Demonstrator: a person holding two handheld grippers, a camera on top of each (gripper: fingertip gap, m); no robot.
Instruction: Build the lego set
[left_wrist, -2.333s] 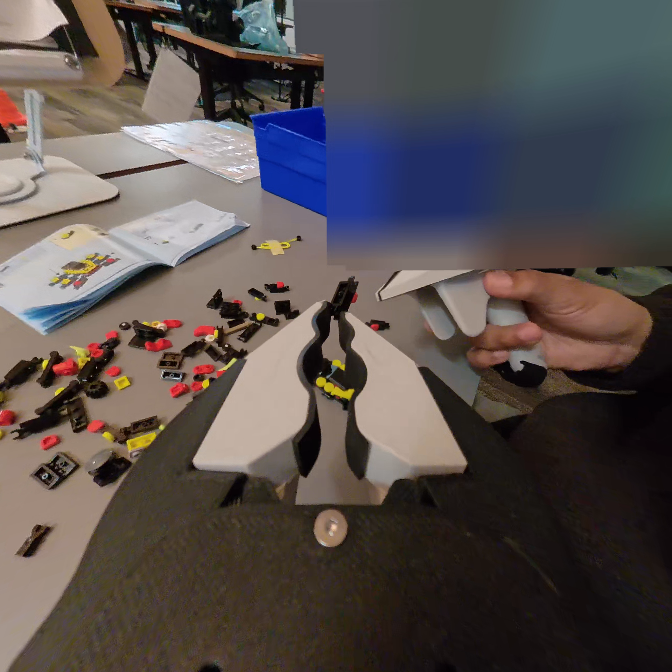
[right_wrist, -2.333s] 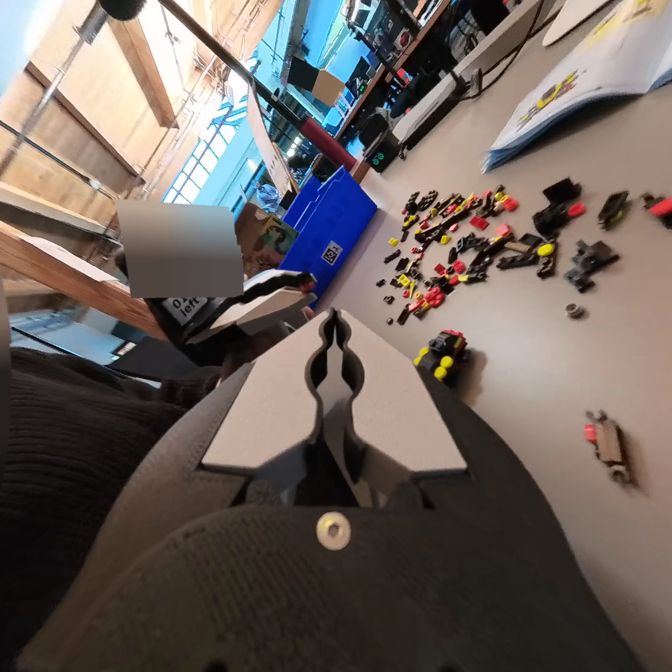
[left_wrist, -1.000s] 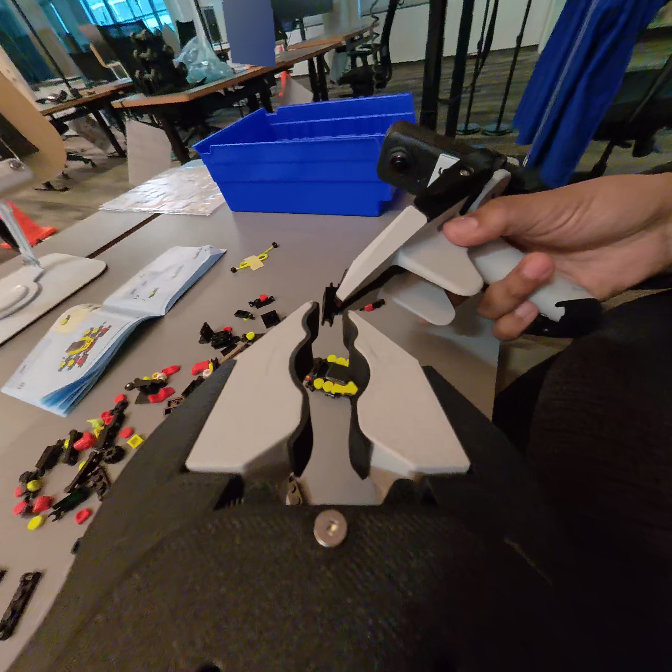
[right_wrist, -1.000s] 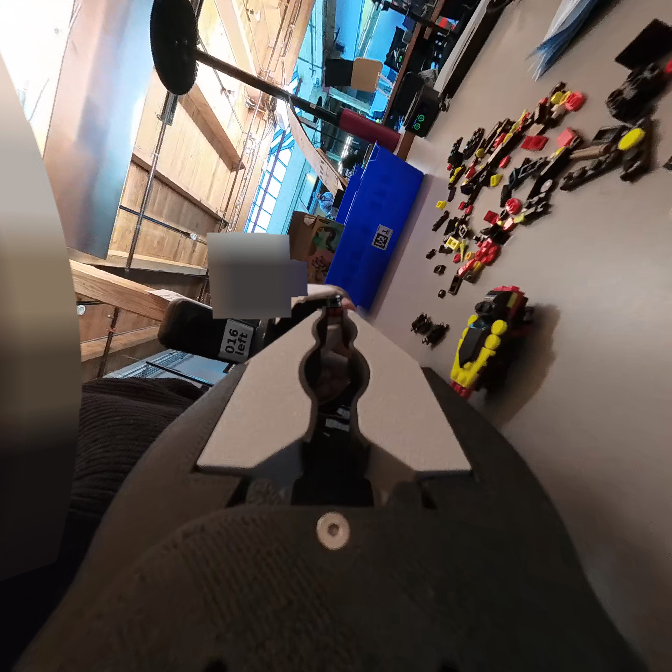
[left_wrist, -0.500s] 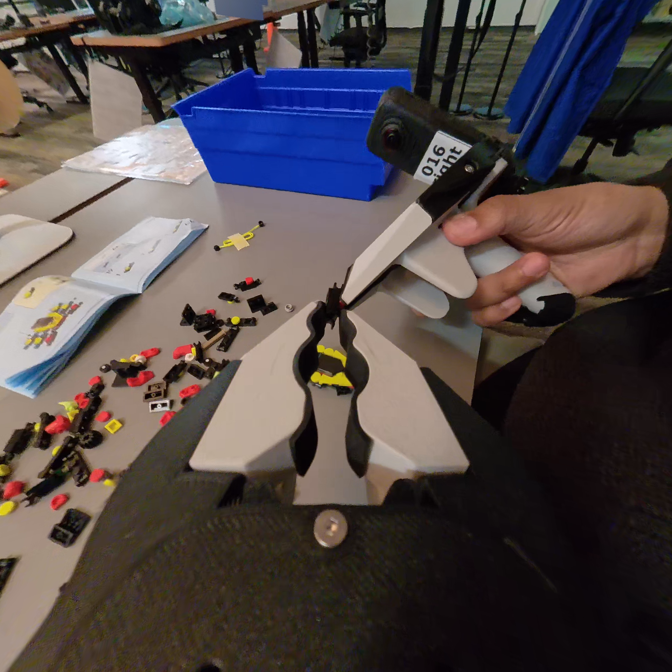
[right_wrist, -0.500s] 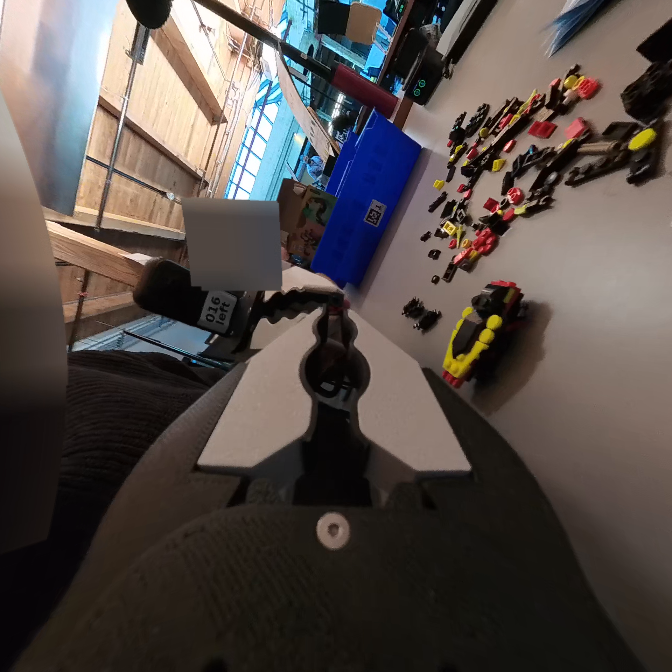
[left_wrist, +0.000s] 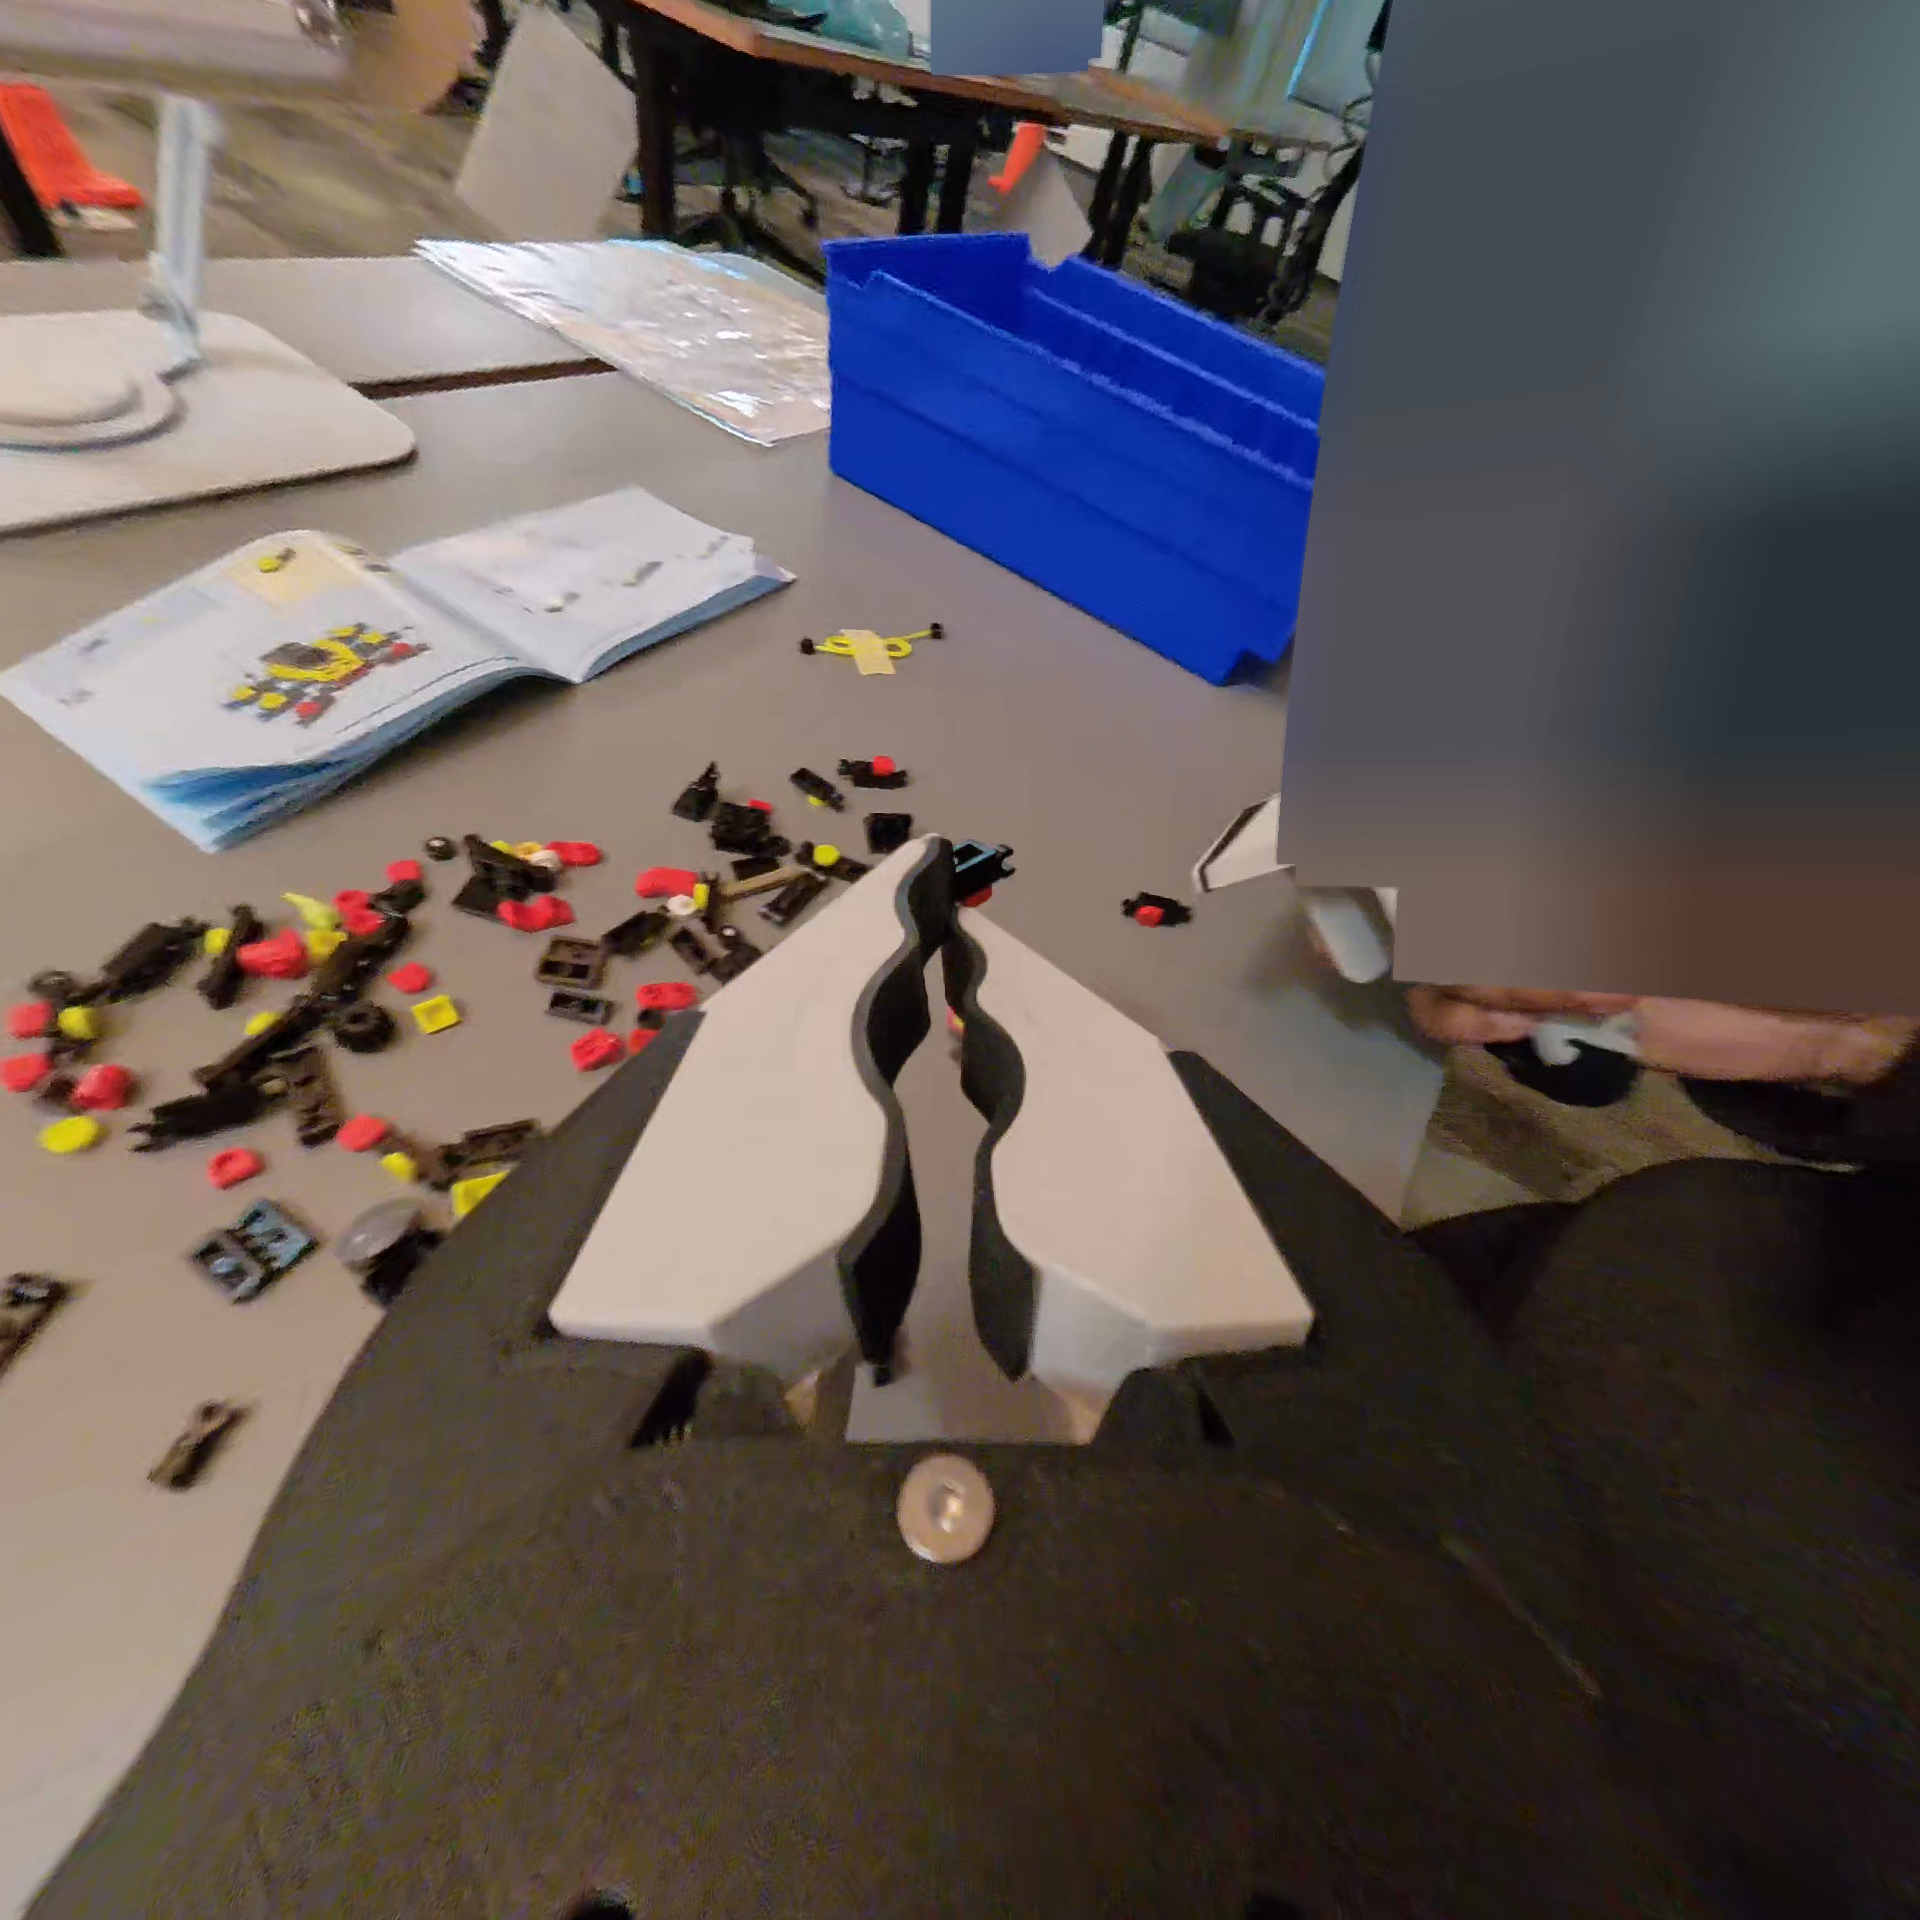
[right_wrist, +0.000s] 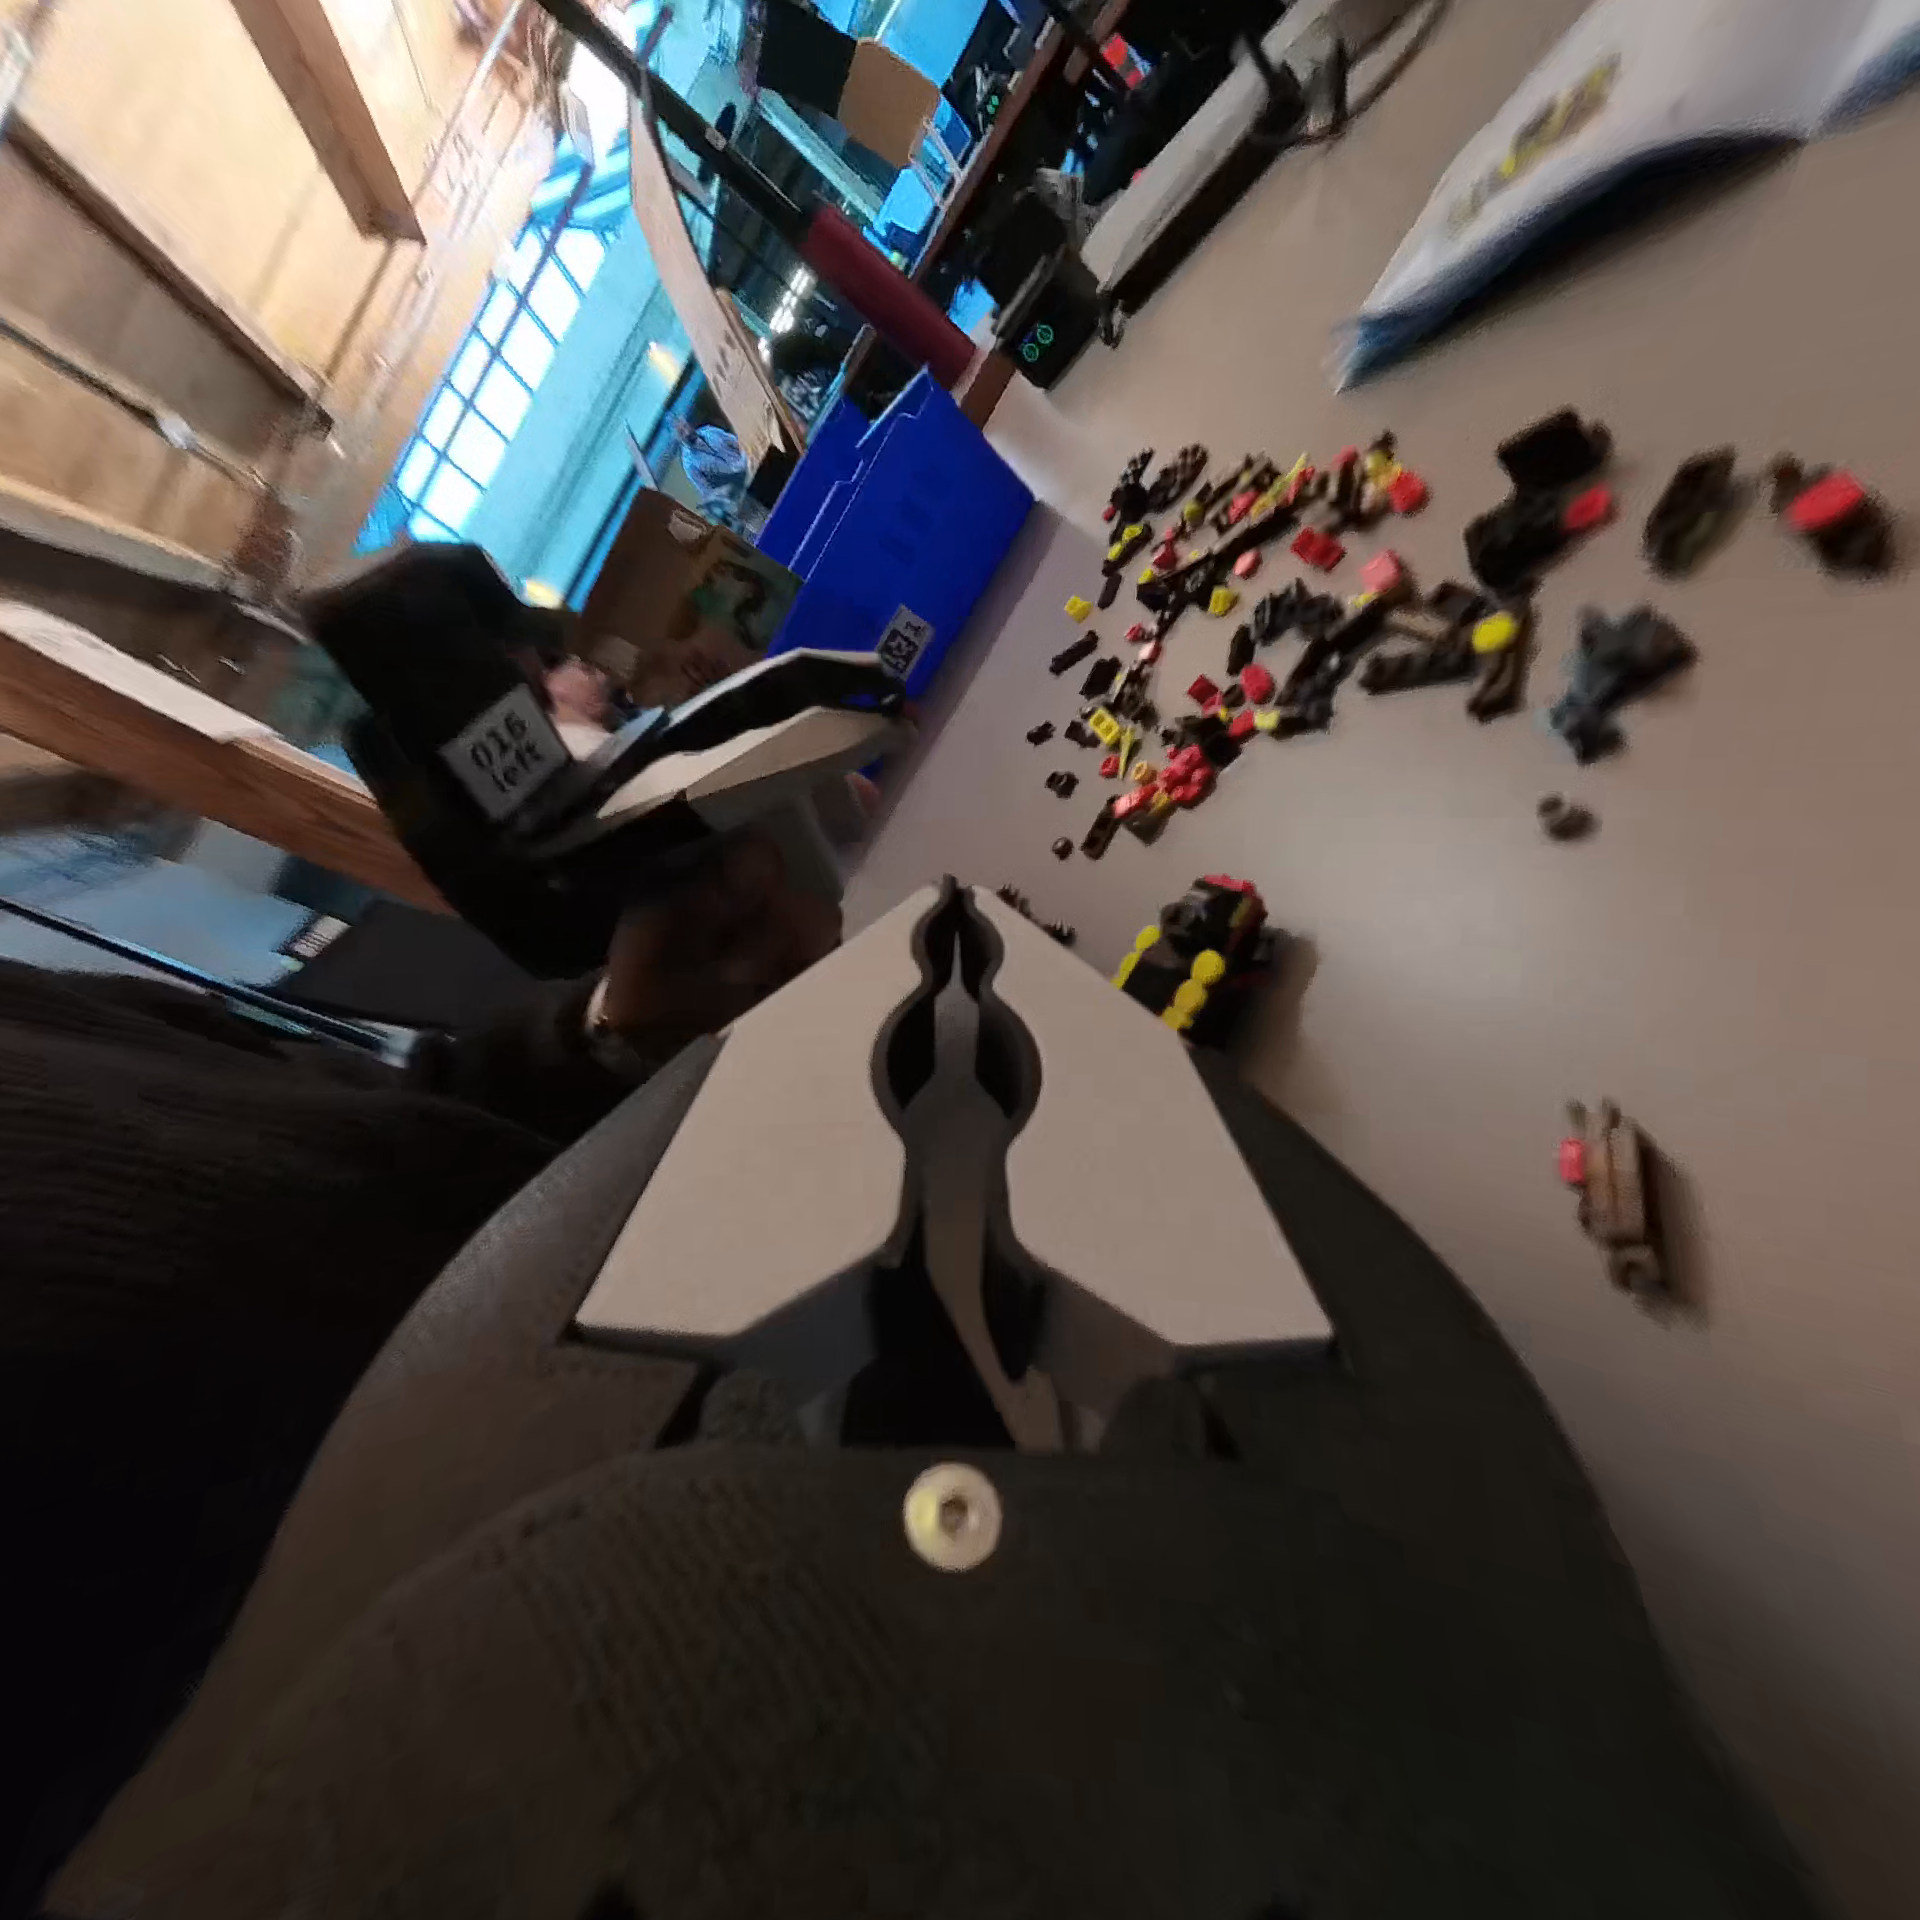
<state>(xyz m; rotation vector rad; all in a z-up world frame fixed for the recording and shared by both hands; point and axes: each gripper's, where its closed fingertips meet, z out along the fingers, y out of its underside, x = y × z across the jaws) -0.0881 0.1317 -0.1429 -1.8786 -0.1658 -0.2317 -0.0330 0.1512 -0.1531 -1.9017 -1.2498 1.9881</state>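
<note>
Printed label (right_wrist: 506, 756) on the left gripper (right_wrist: 891, 709) and a coded tag (right_wrist: 902, 646) on the blue bin (right_wrist: 894, 520) — booklet (left_wrist: 416, 623) print illegible (blurred).

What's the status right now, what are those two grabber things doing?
Left hand-held gripper shut on small black brick piece with red stud. Right hand-held gripper shut, nothing seen in it. Black-yellow-red brick model on table beside right tips. Loose bricks scattered beyond.

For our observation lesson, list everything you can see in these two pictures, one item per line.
table: one, grey, underneath everything
bin: one, blue, far right
booklet: one, open, pale blue, left
foil sheet: one, silver, behind the booklet
loose bricks: many, black, red and yellow, scattered centre-left
part-built model: one, black, yellow, red, beside the right gripper
left gripper: shut on small black piece
right gripper: shut, tips together
</note>
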